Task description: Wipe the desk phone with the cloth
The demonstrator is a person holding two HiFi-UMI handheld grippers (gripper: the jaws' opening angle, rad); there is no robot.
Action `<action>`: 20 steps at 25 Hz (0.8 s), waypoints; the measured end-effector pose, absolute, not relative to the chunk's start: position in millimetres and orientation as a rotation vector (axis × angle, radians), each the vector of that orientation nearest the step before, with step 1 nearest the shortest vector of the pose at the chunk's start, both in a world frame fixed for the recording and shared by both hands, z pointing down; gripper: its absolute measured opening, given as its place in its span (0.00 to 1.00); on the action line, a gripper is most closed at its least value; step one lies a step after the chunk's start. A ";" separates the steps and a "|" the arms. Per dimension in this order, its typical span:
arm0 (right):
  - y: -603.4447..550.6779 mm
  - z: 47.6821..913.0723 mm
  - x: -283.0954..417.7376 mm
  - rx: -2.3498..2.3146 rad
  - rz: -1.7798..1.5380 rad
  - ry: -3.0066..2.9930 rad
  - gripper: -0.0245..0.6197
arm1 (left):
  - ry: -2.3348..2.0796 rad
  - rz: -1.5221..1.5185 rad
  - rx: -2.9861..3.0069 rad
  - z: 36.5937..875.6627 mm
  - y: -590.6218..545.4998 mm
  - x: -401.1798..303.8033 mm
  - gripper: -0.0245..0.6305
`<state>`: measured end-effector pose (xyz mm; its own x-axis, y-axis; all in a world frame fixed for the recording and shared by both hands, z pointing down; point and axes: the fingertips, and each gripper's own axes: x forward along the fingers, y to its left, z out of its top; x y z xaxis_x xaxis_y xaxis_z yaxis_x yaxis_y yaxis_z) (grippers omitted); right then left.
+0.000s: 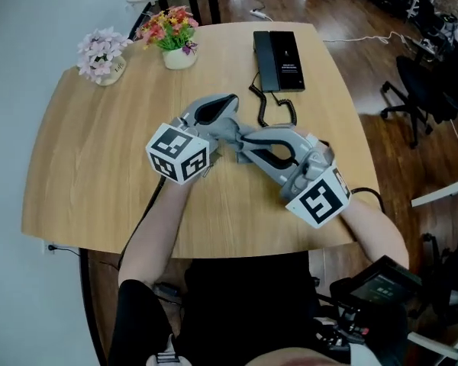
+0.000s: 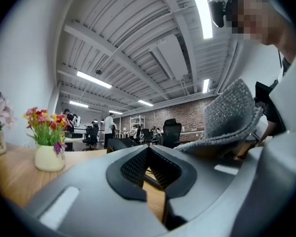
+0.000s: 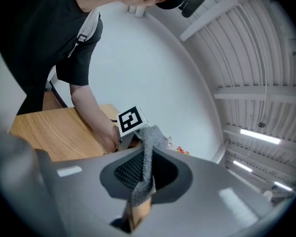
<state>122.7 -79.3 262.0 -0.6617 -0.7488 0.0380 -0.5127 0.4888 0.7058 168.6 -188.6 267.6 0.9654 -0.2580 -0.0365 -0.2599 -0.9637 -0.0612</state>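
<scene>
Both grippers meet over the middle of the wooden bench (image 1: 91,181), near the person's body. The right gripper (image 3: 140,179) has its jaws clenched on the grey cloth (image 3: 147,152). The cloth passes up between the black pads and its free end stands above the jaws, toward the marker cube of the left gripper (image 2: 148,154). In the left gripper view the same cloth shows at the right side, lifted off the bench. The left jaws are pressed together at the tips with nothing between them, and only a thin strip of wood shows in the gap lower down.

The black desk phone (image 1: 278,59) lies at the far edge of the bench, well apart from both grippers, with its handset in place. Its coiled cord (image 1: 273,111) runs from the phone toward the grippers. A white pot of coloured flowers (image 1: 173,36) and a pot of pale pink flowers (image 1: 101,56) stand at the far left.
</scene>
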 end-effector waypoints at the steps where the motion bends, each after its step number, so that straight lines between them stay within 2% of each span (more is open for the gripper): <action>1: -78.6 260.8 123.7 1.062 -0.974 -2.396 0.07 | 0.408 0.050 -3.026 263.8 -187.1 168.3 0.04; 20: -76.2 251.5 137.9 1.118 -0.906 -2.403 0.07 | 0.376 0.072 -3.015 256.0 -156.5 138.8 0.04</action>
